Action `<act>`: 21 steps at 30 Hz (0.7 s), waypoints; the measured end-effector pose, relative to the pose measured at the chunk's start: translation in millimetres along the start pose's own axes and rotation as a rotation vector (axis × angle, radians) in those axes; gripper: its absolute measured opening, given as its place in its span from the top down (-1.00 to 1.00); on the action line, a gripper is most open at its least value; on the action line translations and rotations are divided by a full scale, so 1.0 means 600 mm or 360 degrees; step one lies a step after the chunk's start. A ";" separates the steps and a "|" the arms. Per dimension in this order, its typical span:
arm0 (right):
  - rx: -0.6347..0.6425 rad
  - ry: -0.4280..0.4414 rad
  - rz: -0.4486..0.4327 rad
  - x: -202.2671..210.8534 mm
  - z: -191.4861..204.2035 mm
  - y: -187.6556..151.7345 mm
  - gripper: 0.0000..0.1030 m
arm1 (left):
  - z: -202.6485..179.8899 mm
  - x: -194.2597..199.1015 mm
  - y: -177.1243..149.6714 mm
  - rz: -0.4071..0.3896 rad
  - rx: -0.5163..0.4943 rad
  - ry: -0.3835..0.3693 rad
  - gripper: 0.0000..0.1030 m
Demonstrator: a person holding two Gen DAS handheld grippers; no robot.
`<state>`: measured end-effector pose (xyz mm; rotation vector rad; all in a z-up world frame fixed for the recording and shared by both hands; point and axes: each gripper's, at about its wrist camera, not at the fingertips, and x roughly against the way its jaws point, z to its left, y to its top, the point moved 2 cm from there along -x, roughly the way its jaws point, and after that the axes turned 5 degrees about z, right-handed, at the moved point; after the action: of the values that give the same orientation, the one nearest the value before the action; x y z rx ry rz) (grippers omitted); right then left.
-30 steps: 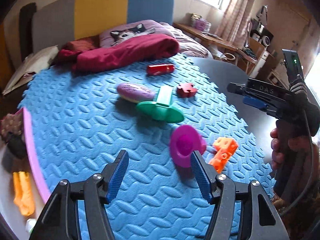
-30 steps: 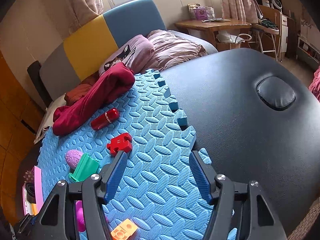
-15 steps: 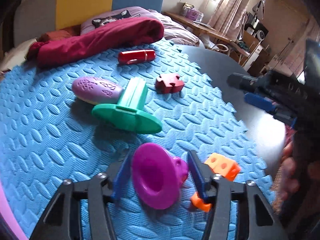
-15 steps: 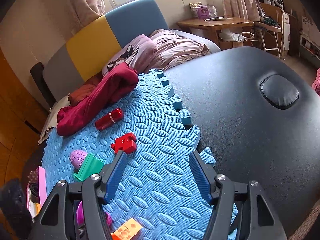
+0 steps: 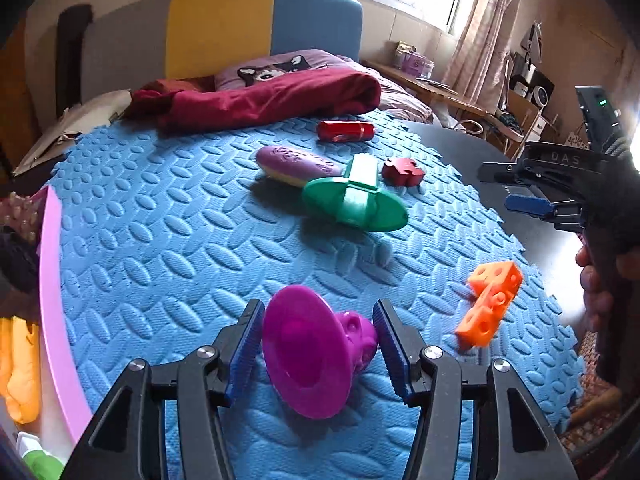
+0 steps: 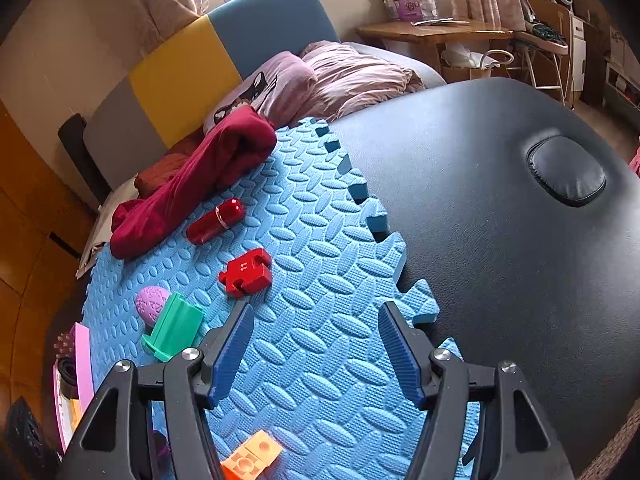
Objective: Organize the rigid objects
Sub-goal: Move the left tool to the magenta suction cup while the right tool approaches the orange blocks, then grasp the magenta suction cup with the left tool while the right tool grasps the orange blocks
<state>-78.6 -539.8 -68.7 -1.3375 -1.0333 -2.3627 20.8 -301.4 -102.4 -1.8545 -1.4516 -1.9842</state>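
Our left gripper (image 5: 318, 350) had just been closing around the purple toy (image 5: 316, 346), seemingly pinching it; our right gripper (image 6: 316, 352) hung open, empty, at three o'clock.

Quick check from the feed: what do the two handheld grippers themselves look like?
Both match: the left gripper and right gripper have black angular arms with silver pivot bolts and ribbed blue finger pads. The right unit's black body reads "DAS", with a green light and a braided dark cable.

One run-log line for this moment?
left gripper: shut on purple toy | right gripper: open, empty | surface: blue mat
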 end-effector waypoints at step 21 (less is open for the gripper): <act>0.0096 0.0192 0.0267 0.004 0.048 -0.072 -0.28 | -0.005 -0.008 -0.005 -0.0023 -0.0032 0.0048 -0.10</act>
<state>-83.1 -488.7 -76.8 -1.1950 -0.9133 -2.2400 18.0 -304.1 -107.5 -1.8190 -1.4469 -2.0315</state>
